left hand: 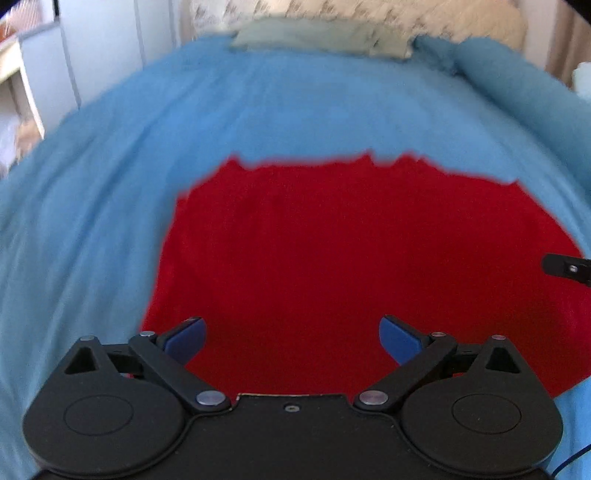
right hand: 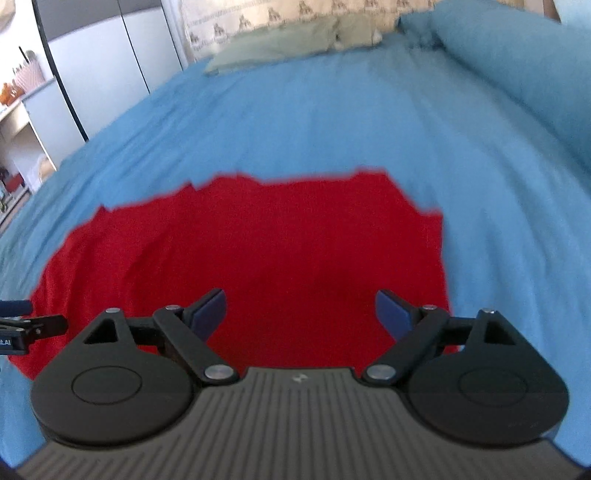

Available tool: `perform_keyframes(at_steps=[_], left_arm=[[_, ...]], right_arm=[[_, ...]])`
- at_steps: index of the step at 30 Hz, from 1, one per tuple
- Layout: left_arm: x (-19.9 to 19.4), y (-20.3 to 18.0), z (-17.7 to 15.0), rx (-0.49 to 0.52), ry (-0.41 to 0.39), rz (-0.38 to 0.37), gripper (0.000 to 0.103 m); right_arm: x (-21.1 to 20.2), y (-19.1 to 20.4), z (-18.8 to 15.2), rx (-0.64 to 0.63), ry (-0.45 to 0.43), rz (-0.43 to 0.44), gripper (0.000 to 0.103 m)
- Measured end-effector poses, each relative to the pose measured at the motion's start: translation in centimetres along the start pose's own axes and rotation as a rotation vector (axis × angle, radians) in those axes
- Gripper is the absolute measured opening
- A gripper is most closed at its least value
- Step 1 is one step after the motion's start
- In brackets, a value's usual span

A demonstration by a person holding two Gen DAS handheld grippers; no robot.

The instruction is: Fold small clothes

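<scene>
We look down two wrist cameras at a red garment (left hand: 351, 266) lying spread flat on a bed covered with a blue bedspread (left hand: 295, 110), both views softened by blur. In the left wrist view the cloth fills the centre and right of the frame, its uneven far edge running across the middle, and the left gripper (left hand: 292, 341) hangs over its near edge at the bottom, blue-padded fingers (left hand: 188, 338) spread wide with nothing between them but the red cloth below; whether they touch it we cannot tell. At the right edge of that frame a dark piece of the other tool pokes in. In the right wrist view the garment occupies the centre and lower left, and the right gripper (right hand: 300, 314) sits over its near right portion, its fingers (right hand: 393, 314) likewise fully apart and gripping nothing. A grey-green pillow (right hand: 273, 48) rests at the head of the bed in the upper centre, against a pale patterned fabric (right hand: 258, 18), with a blue bolster (right hand: 517, 66) along the upper right. White cupboard doors (right hand: 103, 66) and a shelf (right hand: 22, 107) stand at the upper left.
</scene>
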State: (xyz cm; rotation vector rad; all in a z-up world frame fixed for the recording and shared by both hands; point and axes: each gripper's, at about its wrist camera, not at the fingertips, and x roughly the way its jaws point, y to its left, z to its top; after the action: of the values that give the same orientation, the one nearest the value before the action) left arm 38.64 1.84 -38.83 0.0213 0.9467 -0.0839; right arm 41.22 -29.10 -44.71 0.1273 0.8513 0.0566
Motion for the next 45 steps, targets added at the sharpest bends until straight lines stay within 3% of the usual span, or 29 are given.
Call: perform_keyframes(at_steps=[4,9,13,17,22,27,31,36,42,45], left_arm=[[1.0,1.4,-1.1,-0.079,0.02,0.004,0.103],[0.9,0.9,-0.2,-0.06,0.044,0.044,0.103],[-1.2,0.2,0.8,-0.052,0.006,0.107,0.103],[-3.1,-0.9,1.9,-0.031,-0.02,0.142,0.103],[-3.0,-2.4,2.4,-0.014,0.077,0.11,0.103],[-2.6,-3.8,3.0,0.006,0.067,0.087,0.103],[-1.9,-4.4,3.7,0.002,0.057,0.047,0.103],[-0.4,-5.6,4.6,-0.001,0.106,0.053,0.103],[0.8,-6.1,6.2,-0.018,0.124,0.017,0.103],[1.4,-6.3,6.6,-0.023,0.131,0.011,0.103]], right_arm=[[0.6,-0.7,-1.5,-0.002,-0.011,0.01,0.103],[0.2,0.2,-1.2,-0.044,0.001,-0.012,0.103],[-3.7,1.0,-0.5,-0.059,-0.093,-0.041,0.103],[-8.0,1.5,-0.5,-0.047,-0.125,-0.101,0.103],[-11.1,1.2,-3.1,0.059,-0.057,-0.1,0.103],[-10.8,0.5,-6.8,0.183,0.012,-0.129,0.103],[-9.3,-1.3,-8.8,0.347,0.028,-0.095,0.099],[-7.7,-3.5,-9.2,0.501,-0.005,-0.12,0.096],[-6.7,-6.3,-8.5,0.651,-0.047,-0.112,0.078],[-6.3,-7.7,-8.3,0.709,-0.056,-0.085,0.076]])
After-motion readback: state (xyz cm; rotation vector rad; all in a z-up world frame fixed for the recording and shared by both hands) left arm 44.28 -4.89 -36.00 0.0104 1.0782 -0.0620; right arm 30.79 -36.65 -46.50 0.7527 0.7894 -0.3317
